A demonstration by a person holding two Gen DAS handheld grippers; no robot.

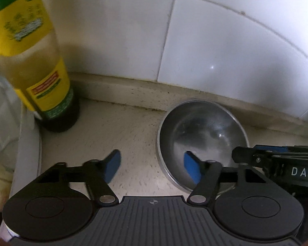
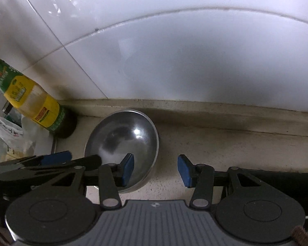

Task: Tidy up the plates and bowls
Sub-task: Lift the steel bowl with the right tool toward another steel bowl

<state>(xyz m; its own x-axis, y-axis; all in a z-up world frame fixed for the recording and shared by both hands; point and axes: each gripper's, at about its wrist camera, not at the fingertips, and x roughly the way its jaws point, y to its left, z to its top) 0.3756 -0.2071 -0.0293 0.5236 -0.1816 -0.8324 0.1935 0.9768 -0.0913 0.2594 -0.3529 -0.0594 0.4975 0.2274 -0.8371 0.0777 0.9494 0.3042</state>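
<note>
A steel bowl (image 1: 203,135) stands upright on the speckled counter close to the tiled wall; it also shows in the right wrist view (image 2: 123,139). My left gripper (image 1: 153,166) is open, its right pad over the bowl's near rim and its left pad over bare counter. My right gripper (image 2: 156,169) is open, its left pad over the bowl's near right rim and its right pad over the counter. Neither holds anything. The right gripper's body (image 1: 277,164) reaches in at the right of the left wrist view.
A tall oil bottle (image 1: 30,57) with a yellow and green label stands left of the bowl by the wall, also in the right wrist view (image 2: 37,110). Plastic bags and clear containers (image 2: 8,139) crowd the far left. The white tiled wall (image 1: 215,41) rises behind a low counter lip.
</note>
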